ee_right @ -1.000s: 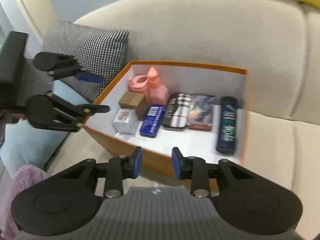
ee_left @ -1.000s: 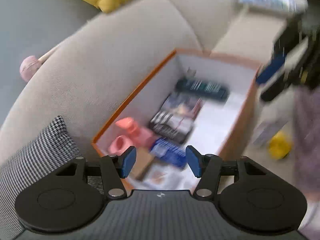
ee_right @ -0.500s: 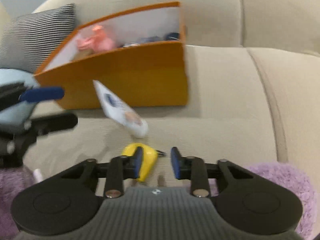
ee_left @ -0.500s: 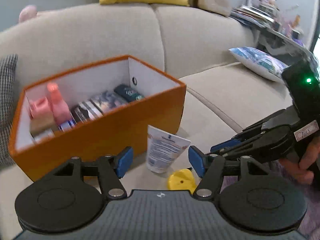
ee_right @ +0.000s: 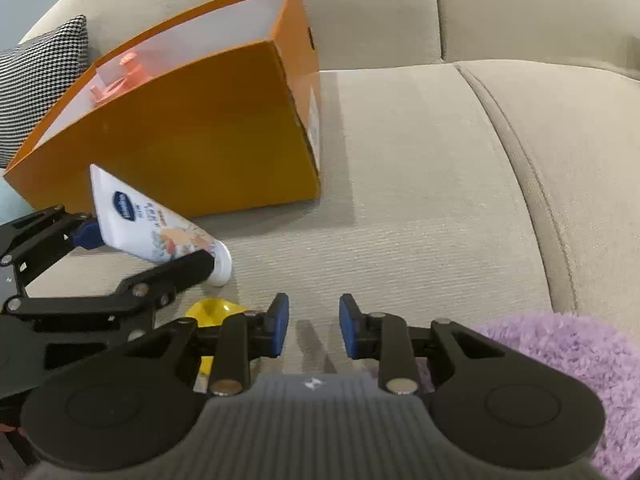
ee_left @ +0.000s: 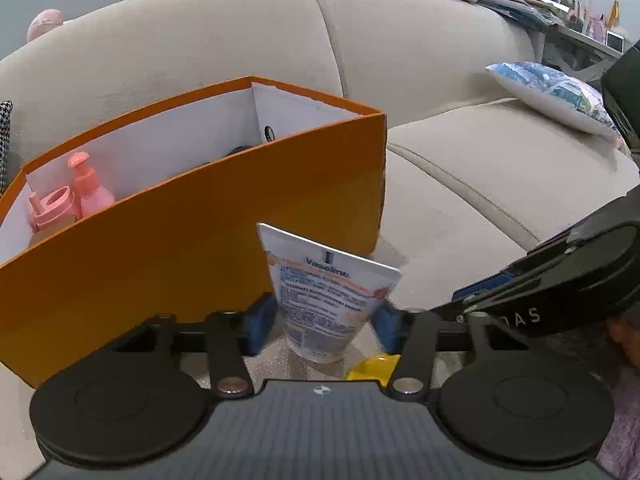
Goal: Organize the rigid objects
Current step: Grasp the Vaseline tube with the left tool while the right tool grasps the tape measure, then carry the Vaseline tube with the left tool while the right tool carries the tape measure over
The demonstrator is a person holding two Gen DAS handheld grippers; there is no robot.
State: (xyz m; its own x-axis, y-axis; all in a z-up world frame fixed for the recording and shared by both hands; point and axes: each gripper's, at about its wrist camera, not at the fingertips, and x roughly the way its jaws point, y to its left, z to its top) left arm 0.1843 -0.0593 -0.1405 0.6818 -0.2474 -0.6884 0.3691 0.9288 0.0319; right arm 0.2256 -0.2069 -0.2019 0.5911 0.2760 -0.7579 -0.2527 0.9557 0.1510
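1. An orange box (ee_left: pixel 200 248) sat on a beige sofa (ee_left: pixel 460 184), close to the back cushions.
2. Inside the box, at its left end, stood a pink pump bottle (ee_left: pixel 88 188) and a pink lid (ee_left: pixel 52 210). Something dark lay further along inside, but it was too hidden to tell what.
3. A white tube of cream (ee_left: pixel 324 296) lay on the sofa seat just in front of the box. Its flat end pointed up toward the box wall, and its cap end rested on the seat.
4. The left gripper (ee_left: pixel 322 324) reached around the tube. The tube was between its two blue pads (ee_left: pixel 260 324), and the jaws were closing. The pads looked very near the tube's sides, but not yet pressing on it.
5. A small yellow thing (ee_right: pixel 212 312) lay on the seat just beside the tube's cap.
6. The right gripper (ee_right: pixel 314 326) hung low over the bare seat, to the right of the yellow thing. Its jaws stood a little apart, and nothing was between them.
7. A fuzzy purple sleeve (ee_right: pixel 560 360) showed at the lower right of the right wrist view.
8. A black-and-white checked pillow (ee_right: pixel 36 80) leaned behind the box on the left.
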